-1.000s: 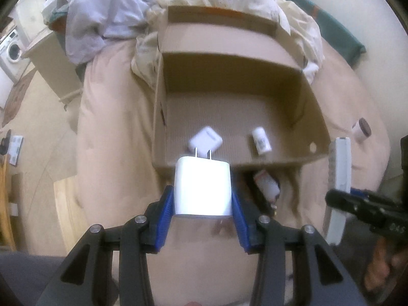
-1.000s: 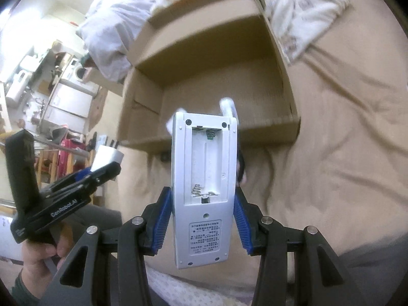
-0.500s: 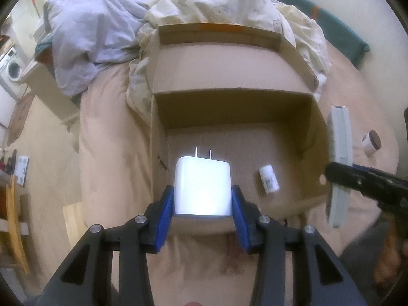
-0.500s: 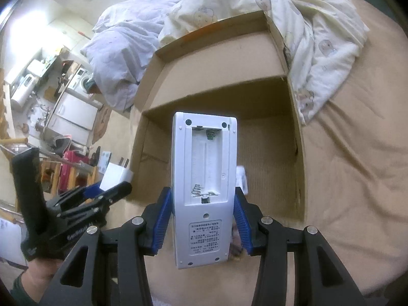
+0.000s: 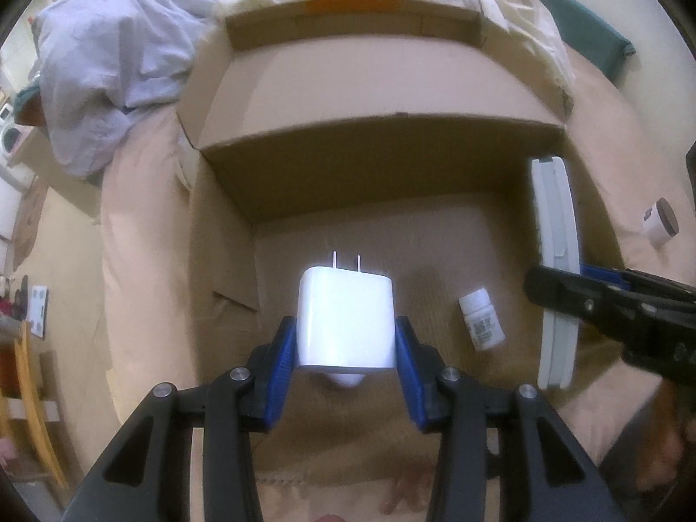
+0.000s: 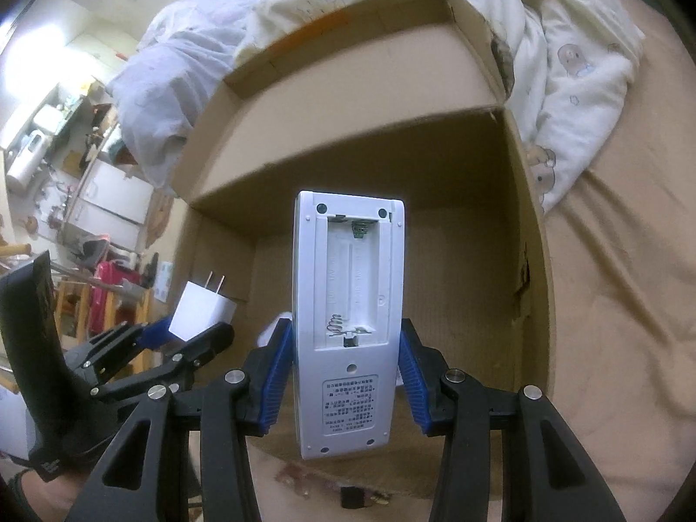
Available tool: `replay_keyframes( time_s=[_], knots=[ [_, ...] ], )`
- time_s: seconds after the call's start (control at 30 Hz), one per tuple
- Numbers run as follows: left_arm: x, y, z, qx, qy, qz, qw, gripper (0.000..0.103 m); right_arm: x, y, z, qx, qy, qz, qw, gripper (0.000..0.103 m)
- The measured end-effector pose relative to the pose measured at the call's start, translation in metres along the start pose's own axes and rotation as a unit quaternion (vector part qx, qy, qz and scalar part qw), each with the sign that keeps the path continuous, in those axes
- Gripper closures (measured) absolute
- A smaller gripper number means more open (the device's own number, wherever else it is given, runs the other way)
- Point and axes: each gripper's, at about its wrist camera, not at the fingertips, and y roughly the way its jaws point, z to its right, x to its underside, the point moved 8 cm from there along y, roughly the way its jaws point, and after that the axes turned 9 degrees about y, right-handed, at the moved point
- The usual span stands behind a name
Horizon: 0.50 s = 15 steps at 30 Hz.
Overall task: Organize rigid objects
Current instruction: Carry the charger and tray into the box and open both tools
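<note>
Between the left gripper's (image 5: 346, 343) blue pads a white charger (image 5: 346, 317) is pinched, prongs forward, over the cardboard box (image 5: 378, 130) floor; alongside, the right gripper (image 6: 343, 365) clamps a remote (image 6: 348, 304), its long axis pointing into the box.

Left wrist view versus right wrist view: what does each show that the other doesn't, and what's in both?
Only the left wrist view shows the small white bottle lying on the box floor and the brown-capped jar out on the bed to the right.

Only the right wrist view shows the remote's open, empty battery bay and back label, plus the room furniture at far left.

Both show the cardboard box, the charger clamped in the left gripper, the remote clamped in the right gripper, and the bedding behind the box.
</note>
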Motion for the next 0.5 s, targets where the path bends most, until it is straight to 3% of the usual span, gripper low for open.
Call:
replay_keyframes(
  time_s=[0.3, 0.5],
  knots=[
    [0.004, 0.015, 0.004, -0.010, 0.017, -0.014, 0.9997, 0.063, -0.002, 0.014, -0.002, 0.017, -0.018, -0.009, 1.000, 0.054],
    [0.013, 0.027, 0.005, -0.005, 0.018, -0.036, 0.9992, 0.063, -0.002, 0.021, 0.008, 0.074, -0.033, -0.003, 0.997, 0.054]
  ],
)
